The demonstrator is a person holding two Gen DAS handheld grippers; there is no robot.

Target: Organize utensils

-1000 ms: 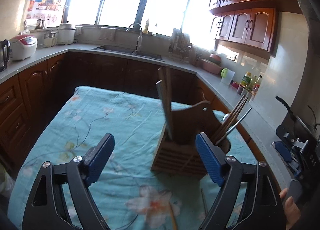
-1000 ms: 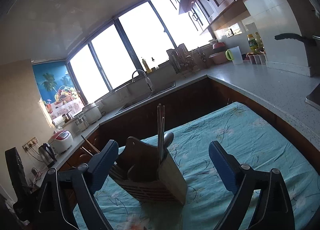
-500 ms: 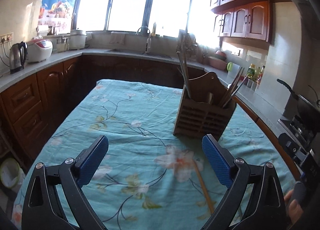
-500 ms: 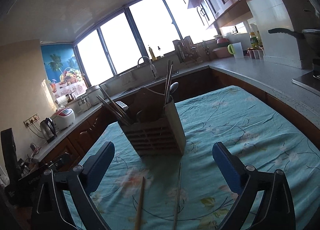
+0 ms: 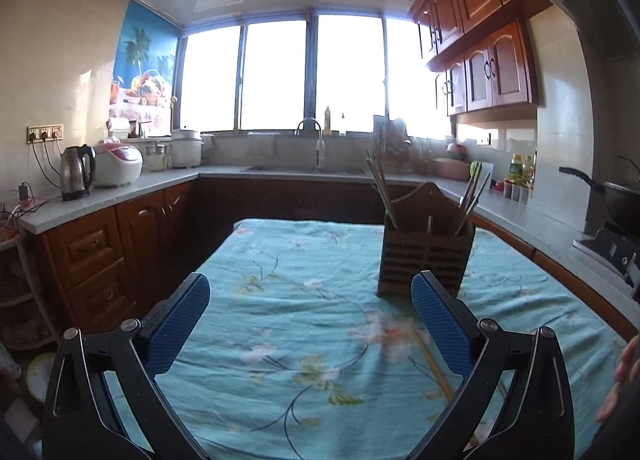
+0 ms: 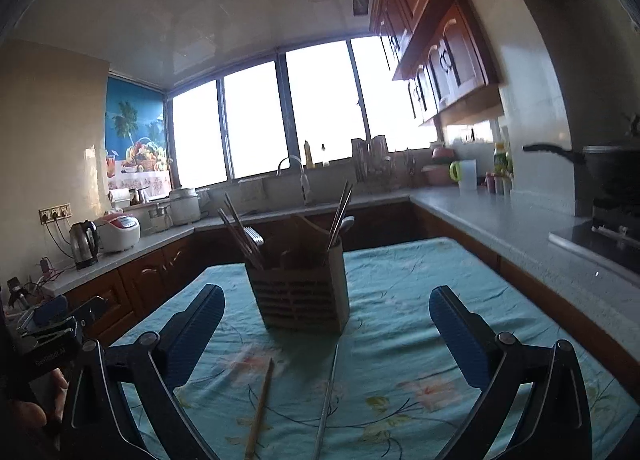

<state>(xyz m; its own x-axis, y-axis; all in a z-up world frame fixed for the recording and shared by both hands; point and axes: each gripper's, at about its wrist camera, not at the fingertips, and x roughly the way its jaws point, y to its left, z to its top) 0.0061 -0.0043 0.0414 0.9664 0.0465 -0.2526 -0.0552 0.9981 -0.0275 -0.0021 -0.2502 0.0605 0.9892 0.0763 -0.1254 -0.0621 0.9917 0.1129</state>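
Both tools empty over the floral table, utensil holder ahead

Left wrist view: the left tool (image 5: 310, 324) is spread wide, its jaws just opened further, nothing between them. Its right finger hides part of the wooden chopstick (image 5: 434, 366). The utensil holder (image 5: 426, 258) stands far right on the table (image 5: 280, 280).
Right wrist view: the right tool (image 6: 324, 334), likewise just widened, is empty; the holder stands beyond, and the metal chopstick (image 6: 326, 400) is cut off near.

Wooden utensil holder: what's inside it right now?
The wooden utensil holder has chopstick bundles leaning left and others right, plus a spoon bowl. Its slatted wall hides their lower ends.
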